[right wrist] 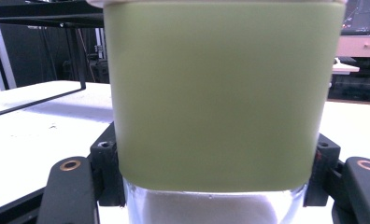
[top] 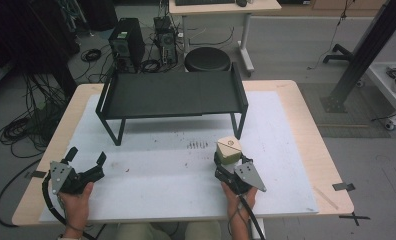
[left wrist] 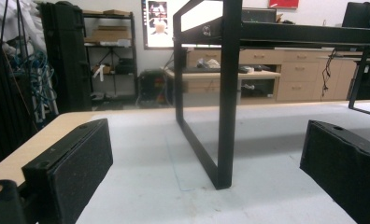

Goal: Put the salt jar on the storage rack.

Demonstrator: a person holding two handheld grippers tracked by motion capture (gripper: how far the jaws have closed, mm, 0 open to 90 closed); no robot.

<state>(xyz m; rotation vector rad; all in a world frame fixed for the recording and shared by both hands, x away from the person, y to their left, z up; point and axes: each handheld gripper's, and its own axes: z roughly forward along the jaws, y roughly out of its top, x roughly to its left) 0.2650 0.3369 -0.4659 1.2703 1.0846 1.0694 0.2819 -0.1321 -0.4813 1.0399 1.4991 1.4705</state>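
Right tongs (top: 225,162) clamped low on the jar (top: 228,150), standing on the table (top: 151,175) before the rack (top: 172,95). Left tongs (top: 86,157) wide open, empty. Could tip if lifted fast.

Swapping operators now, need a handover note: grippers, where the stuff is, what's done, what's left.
Right gripper: shut on the green jar, jaws clamping its sides; jar upright on the white mat, in front of the black rack.
Left gripper: open, nothing between the jaws, resting near the mat's left edge, facing the rack's leg.
Done: jar gripped.
Left: probably lift it and set it on the rack, whose top looks bare.
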